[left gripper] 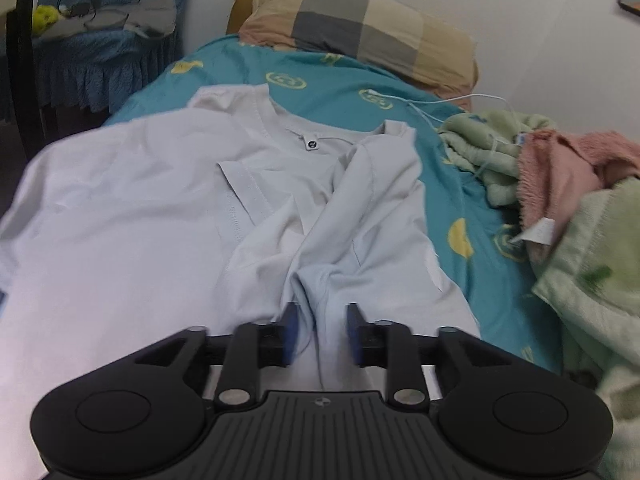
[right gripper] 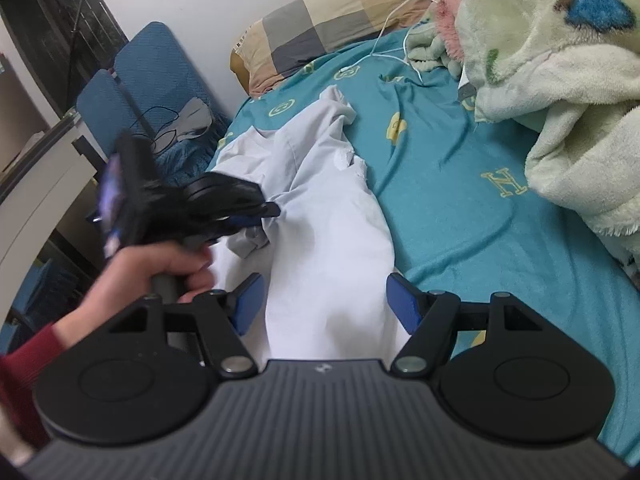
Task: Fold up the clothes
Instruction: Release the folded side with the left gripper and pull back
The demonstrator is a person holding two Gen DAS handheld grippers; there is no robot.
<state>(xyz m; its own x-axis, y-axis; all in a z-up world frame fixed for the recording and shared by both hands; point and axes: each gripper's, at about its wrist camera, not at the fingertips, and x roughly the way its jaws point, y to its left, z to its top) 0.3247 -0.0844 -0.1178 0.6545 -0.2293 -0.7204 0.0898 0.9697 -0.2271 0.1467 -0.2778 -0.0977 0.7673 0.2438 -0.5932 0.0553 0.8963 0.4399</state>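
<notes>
A: Although its near end runs out of frame under both cameras, the white T-shirt lies on the bed, long axis running head to foot, collar toward the checked pillow.

B: One shirt, one pillow. Its right side is bunched and folded over the middle, so the hem is hidden.

A: The left gripper has its blue fingers slightly apart, a ridge of shirt cloth rising between them; whether they pinch it cannot be told.

B: From the right wrist view the same gripper is blurred at the shirt's left edge, held by a bare hand in a red sleeve.

A: The right gripper hangs over the shirt's near part, fingers wide apart, gripping nothing.

B: One heap of green and pink blankets sits beside the shirt, a white cable trailing near the pillow.
</notes>
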